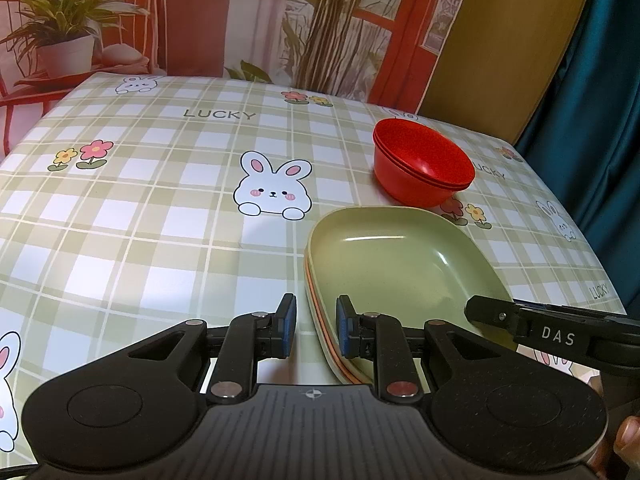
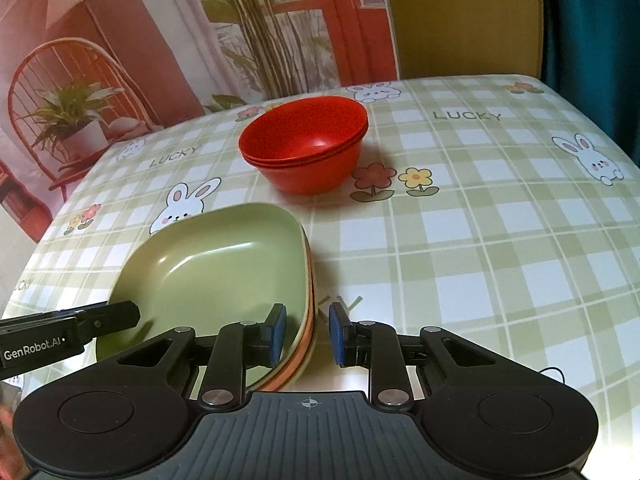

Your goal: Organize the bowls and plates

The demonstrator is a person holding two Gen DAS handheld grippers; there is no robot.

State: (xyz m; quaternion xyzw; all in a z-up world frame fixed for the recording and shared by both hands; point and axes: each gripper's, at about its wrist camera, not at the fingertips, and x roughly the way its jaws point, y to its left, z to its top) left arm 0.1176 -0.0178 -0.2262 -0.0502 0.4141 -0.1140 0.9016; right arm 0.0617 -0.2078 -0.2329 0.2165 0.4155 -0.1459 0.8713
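Two stacks share our checked surface [image 1: 160, 200]. Left view: our left gripper [image 1: 316, 328], fingers released, straddles the plate stack [image 1: 400, 256] rim. Right view: our right gripper [image 2: 307, 332], released, likewise; red bowls [image 2: 308, 148] beyond. Uneven clamping could slide plates apart.

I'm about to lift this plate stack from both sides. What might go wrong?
Both sets of jaws straddle only the rim of the plate stack, open, so a shallow pinch might slip. The stacked plates could slide apart if tilted. The red bowls sit just beyond, so a forward swing could knock them.
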